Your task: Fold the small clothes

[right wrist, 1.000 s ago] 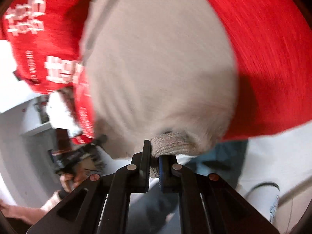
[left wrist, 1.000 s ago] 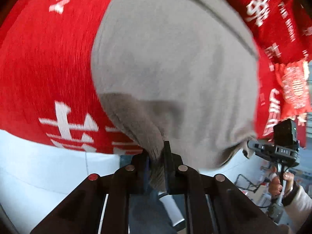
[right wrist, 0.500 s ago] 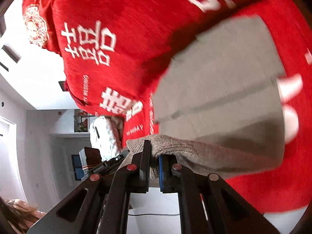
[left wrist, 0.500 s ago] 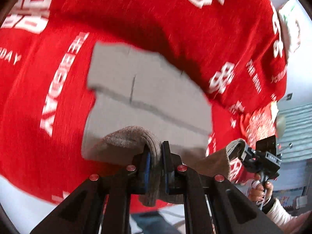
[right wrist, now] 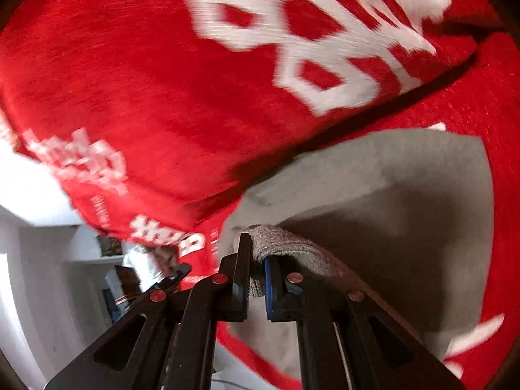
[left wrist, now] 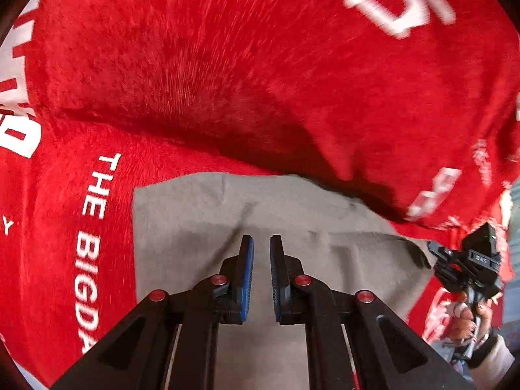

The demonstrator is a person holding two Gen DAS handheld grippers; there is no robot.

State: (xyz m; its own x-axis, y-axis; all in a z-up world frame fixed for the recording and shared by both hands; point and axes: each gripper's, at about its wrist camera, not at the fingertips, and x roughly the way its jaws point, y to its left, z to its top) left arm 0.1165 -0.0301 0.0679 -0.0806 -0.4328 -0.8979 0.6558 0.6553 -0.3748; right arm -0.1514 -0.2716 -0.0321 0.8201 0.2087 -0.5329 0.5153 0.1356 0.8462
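Your right tongs [right wrist: 256,260] are clamping a folded edge of the grey garment [right wrist: 406,195], which is lying on the red blanket [right wrist: 130,81]. Your left tongs [left wrist: 261,253] are hovering over the same garment [left wrist: 195,227], nearly closed and gripping nothing.

Matte black left gripper [left wrist: 258,243], blue ribbed pads inside the jaws, round red screws across the linkages. Same black-and-blue build on the right gripper [right wrist: 256,253]. Pale sleeve [left wrist: 497,362], dark wristband, ring on one finger.
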